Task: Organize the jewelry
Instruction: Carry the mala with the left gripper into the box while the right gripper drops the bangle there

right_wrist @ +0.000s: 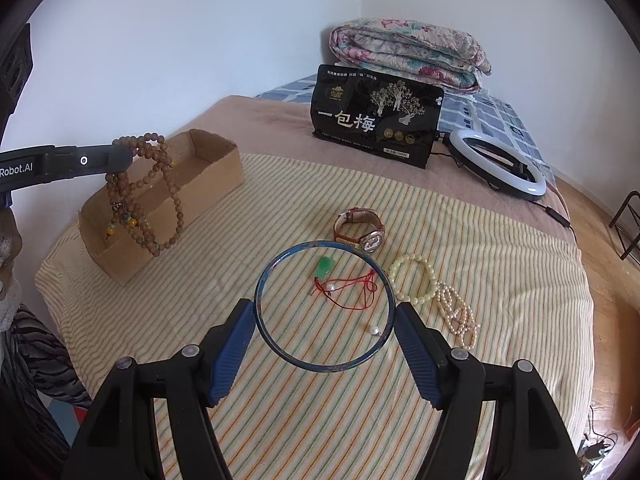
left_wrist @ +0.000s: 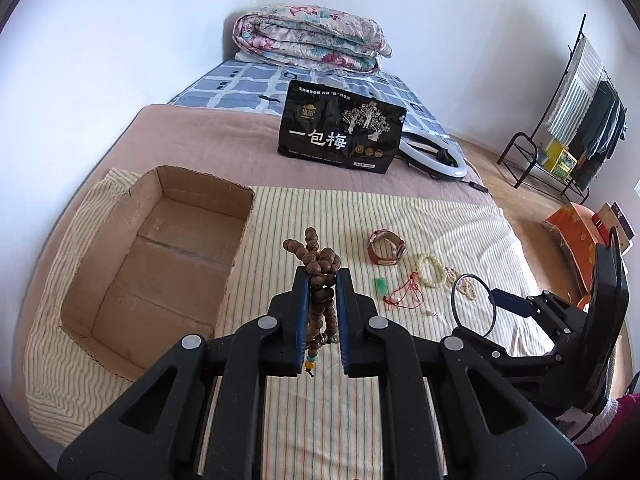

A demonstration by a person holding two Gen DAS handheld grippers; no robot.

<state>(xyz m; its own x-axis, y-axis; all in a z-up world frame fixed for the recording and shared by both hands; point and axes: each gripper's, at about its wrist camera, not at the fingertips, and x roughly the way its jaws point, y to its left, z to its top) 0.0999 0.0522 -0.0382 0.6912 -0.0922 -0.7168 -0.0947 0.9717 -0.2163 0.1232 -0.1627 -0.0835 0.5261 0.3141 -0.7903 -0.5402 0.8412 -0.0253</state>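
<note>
My left gripper (left_wrist: 322,276) is shut on a brown wooden bead necklace (left_wrist: 320,276) and holds it in the air, just right of an open cardboard box (left_wrist: 120,276). In the right wrist view the necklace (right_wrist: 148,196) hangs in front of the box (right_wrist: 216,168). My right gripper (right_wrist: 325,312) holds a dark blue bangle (right_wrist: 264,276) across its width between both pads, above the striped cloth. On the cloth lie a watch (right_wrist: 360,228), a green pendant on red cord (right_wrist: 326,268), a cream bead bracelet (right_wrist: 412,280), a pearl strand (right_wrist: 458,316) and a loose pearl (right_wrist: 374,330).
The striped cloth (right_wrist: 280,400) lies on a bed with a pink blanket (right_wrist: 260,116). A black snack bag (right_wrist: 376,116) stands behind, a ring light (right_wrist: 496,162) to its right, a folded quilt (right_wrist: 408,52) at the wall. A clothes rack (left_wrist: 568,120) stands on the floor.
</note>
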